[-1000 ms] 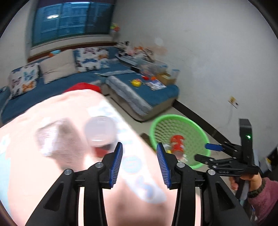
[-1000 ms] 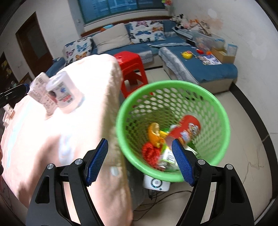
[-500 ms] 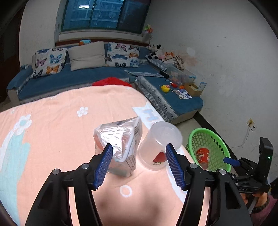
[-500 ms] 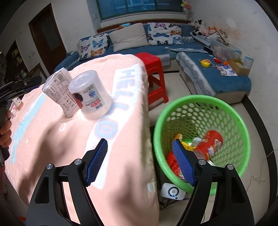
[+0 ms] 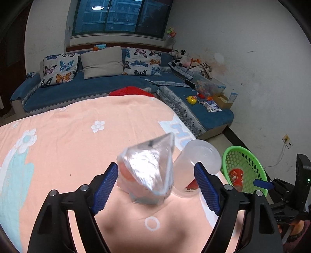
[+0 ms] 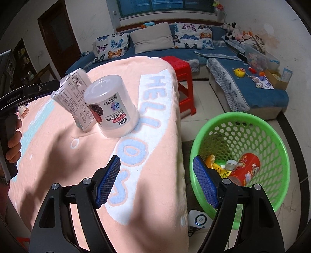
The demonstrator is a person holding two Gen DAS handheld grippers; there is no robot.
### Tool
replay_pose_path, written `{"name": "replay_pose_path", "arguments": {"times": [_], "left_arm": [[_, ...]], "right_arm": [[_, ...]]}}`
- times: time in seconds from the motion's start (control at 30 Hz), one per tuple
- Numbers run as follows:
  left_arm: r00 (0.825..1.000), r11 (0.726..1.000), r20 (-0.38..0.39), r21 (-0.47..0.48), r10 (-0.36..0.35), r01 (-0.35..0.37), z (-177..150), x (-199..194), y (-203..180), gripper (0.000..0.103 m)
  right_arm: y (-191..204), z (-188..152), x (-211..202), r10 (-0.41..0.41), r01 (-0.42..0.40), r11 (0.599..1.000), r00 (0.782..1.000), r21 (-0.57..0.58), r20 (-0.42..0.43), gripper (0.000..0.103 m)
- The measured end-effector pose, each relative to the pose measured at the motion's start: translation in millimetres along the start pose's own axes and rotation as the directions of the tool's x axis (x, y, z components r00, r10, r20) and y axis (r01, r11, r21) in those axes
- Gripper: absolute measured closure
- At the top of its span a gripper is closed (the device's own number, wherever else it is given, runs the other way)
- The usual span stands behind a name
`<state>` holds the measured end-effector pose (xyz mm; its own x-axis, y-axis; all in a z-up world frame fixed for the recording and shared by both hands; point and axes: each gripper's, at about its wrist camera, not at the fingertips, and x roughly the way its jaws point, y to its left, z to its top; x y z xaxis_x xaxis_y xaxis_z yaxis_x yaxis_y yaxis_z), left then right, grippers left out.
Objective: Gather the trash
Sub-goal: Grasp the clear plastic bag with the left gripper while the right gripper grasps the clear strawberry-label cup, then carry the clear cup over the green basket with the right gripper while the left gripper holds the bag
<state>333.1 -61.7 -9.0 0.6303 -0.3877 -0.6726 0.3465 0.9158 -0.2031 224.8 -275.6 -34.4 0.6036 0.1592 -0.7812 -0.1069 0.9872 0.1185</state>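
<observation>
My left gripper [image 5: 156, 184] has swung from the green mesh basket [image 5: 245, 171] to a foil-lined snack carton [image 5: 147, 171] on the peach blanket [image 5: 58, 155]; its jaws are opening around it, nothing gripped. My right gripper [image 6: 156, 183] hangs open, empty.

Home living room, blue corner sofa [image 5: 101, 87] with butterfly cushions [image 5: 58, 68], plush toys [image 5: 180, 56], night window [image 5: 120, 15]

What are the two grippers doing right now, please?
Left gripper: jaws opening around the foil packet, not gripping it.
Right gripper: open, empty.
</observation>
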Motion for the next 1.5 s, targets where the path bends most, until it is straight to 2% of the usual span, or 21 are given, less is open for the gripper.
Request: {"name": "replay_pose_path", "arguments": {"times": [0.13, 0.23, 0.4, 0.43, 0.57, 0.8, 1.1, 1.5], "left_arm": [[1.000, 1.000, -0.008, -0.008, -0.014, 0.014, 0, 8, 2, 0.026], [0.999, 0.999, -0.020, -0.009, -0.034, 0.034, 1, 16, 3, 0.036], [0.997, 0.998, -0.024, 0.001, -0.067, 0.067, 4, 23, 3, 0.065], [0.997, 0.997, -0.022, 0.004, -0.076, 0.076, 4, 23, 3, 0.066], [0.996, 0.997, -0.018, 0.002, -0.083, 0.083, 3, 19, 6, 0.082], [0.997, 0.997, 0.010, -0.005, -0.079, 0.079, -1, -1, 15, 0.088], [0.997, 0.998, 0.051, -0.018, -0.064, 0.065, 0, -33, 32, 0.094], [0.994, 0.997, 0.082, -0.039, -0.068, 0.071, -1, -58, 47, 0.095]], "right_arm": [[2, 2, 5, 0.011, -0.011, 1.000, 1.000, 0.003, -0.003, 0.026], [4, 4, 9, 0.014, -0.014, 1.000, 1.000, -0.005, -0.010, 0.026], [9, 8, 15, 0.022, -0.022, 1.000, 1.000, -0.015, -0.013, 0.026], [11, 10, 16, 0.023, -0.024, 1.000, 1.000, -0.016, -0.014, 0.026], [18, 16, 20, 0.036, -0.036, 0.999, 0.999, -0.024, -0.010, 0.025], [41, 35, 24, 0.068, -0.067, 0.996, 0.998, -0.058, 0.015, 0.023], [71, 67, 43, 0.062, -0.058, 0.992, 0.997, -0.110, 0.036, 0.019], [85, 87, 75, 0.040, -0.038, 0.994, 0.999, -0.105, 0.022, 0.019]]}}
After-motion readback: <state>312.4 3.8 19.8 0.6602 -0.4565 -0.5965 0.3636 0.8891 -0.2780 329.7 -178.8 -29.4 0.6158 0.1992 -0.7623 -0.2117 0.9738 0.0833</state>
